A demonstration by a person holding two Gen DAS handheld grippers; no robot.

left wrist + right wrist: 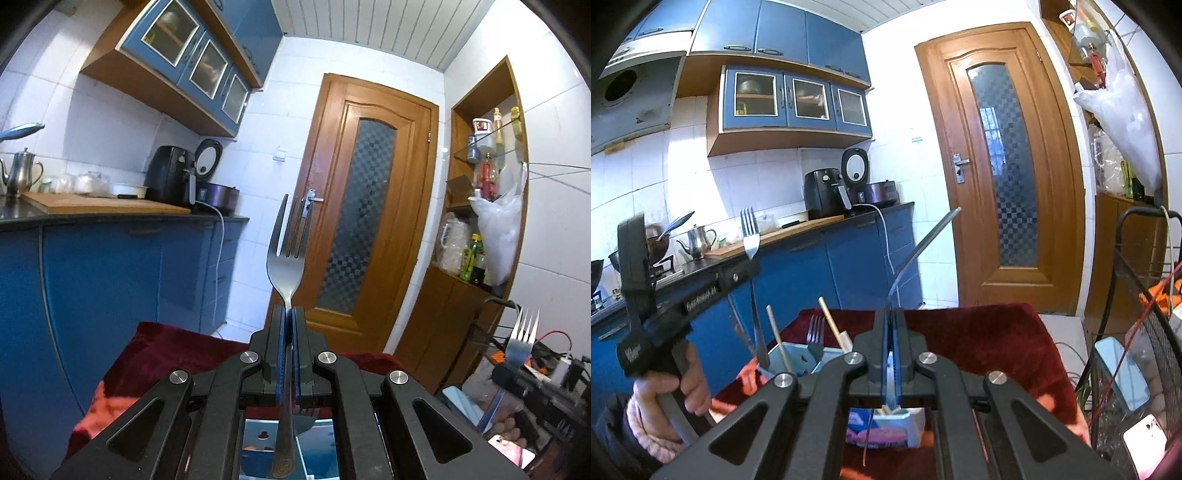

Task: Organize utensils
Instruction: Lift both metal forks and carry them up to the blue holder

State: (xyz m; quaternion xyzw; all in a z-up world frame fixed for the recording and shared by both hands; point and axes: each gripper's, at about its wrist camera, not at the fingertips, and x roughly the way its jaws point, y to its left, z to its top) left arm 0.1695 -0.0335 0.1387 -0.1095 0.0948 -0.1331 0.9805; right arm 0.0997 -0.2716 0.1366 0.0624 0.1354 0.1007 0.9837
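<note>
We hold the left gripper (752, 264) closed on a fork (286, 258), near its neck, with the tines pointing up and the handle hanging above the blue holder (798, 360). This holder stands on the table with the red cloth (979, 332); it already contains another fork (813, 330) and two wooden sticks (833, 325), probably chopsticks. On the right, the right gripper (892, 314) is closed on a second fork (923, 243), seen from its edge, raised over the table. We judge the task partly done: two forks are in the air and not yet placed.
</note>
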